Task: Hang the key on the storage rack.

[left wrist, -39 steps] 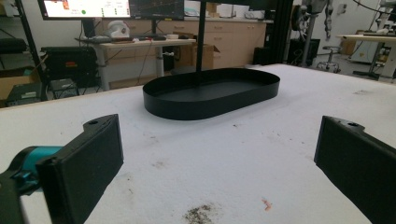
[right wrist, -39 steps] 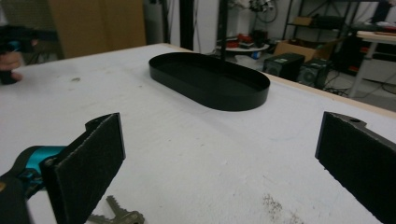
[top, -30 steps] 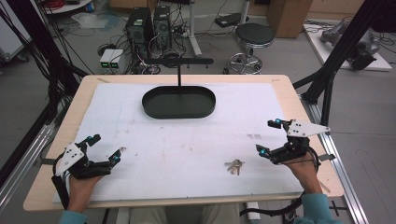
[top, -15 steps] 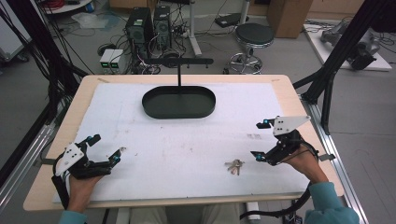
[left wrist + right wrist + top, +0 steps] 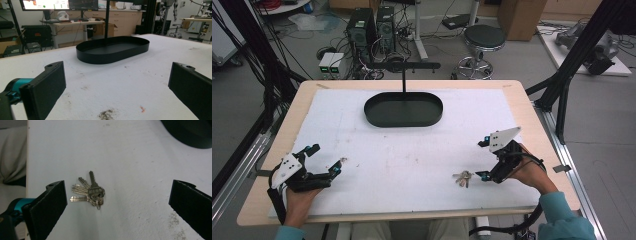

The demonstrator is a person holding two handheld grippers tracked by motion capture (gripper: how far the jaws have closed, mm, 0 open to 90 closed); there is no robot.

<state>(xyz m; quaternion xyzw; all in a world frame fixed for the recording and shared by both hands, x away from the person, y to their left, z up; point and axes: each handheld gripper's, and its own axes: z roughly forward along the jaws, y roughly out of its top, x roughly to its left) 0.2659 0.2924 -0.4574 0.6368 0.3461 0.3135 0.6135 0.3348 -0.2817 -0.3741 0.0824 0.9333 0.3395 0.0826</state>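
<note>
Right gripper (image 5: pixel 484 159) jaws spread wide, holding nothing, poised just beside the bunch of keys (image 5: pixel 90 191). Keys lie flat on the white surface (image 5: pixel 412 150) near its front edge, ungrasped. Left gripper (image 5: pixel 324 161) also wide open and empty, resting at the front left. Black oval tray (image 5: pixel 112 48) stands empty, well apart. Judged: pick-up not yet begun; grasp, carry and placing all remain
</note>
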